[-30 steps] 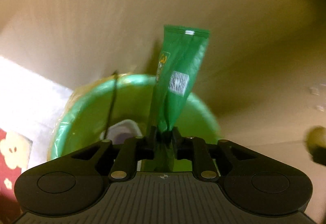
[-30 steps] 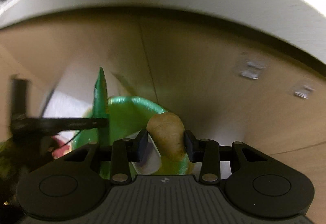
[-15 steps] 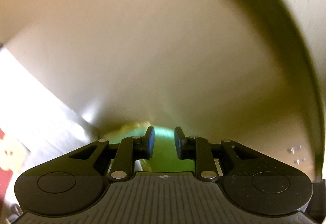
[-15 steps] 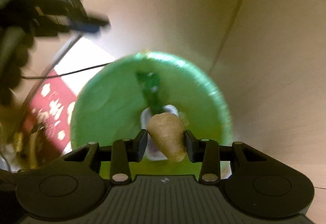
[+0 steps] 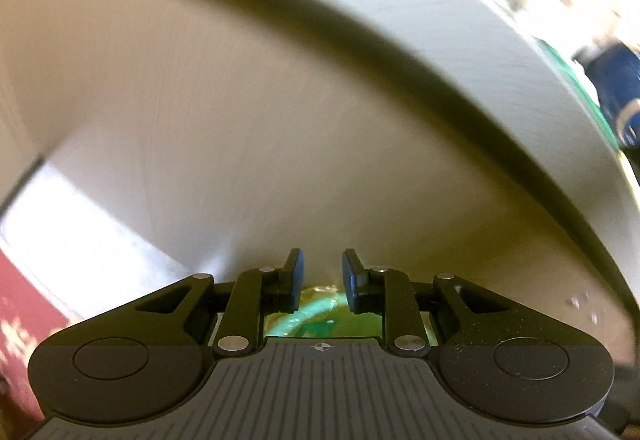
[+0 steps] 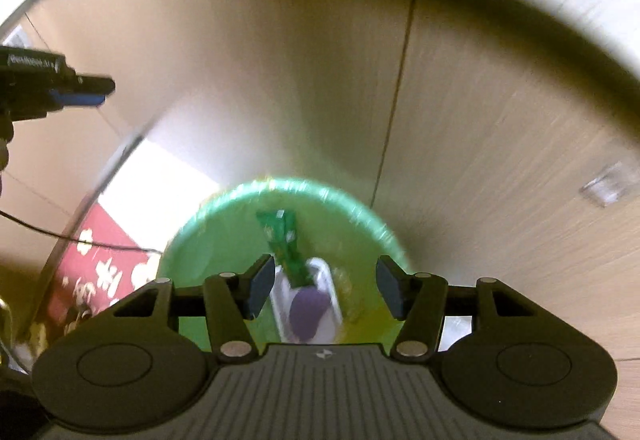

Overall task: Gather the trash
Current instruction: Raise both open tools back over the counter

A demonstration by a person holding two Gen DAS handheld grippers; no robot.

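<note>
A pale floor (image 6: 168, 175) is seen below a wood-grain cabinet front. A green bin (image 6: 360, 211) stands on it, just beside the cabinet. A red mat with white flowers (image 6: 108, 264) lies on the floor near the bin, crossed by a thin black cable (image 6: 60, 236).

black ribbed gripper (image 6: 322, 286) bodies, silver screws.

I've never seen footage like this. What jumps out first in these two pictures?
The bright green bin on the floor fills the middle of the right wrist view, with a green wrapper and a white and purple packet inside. Above it the right gripper is opening with nothing between its fingers. The left gripper, also empty, faces a pale cabinet front.
</note>
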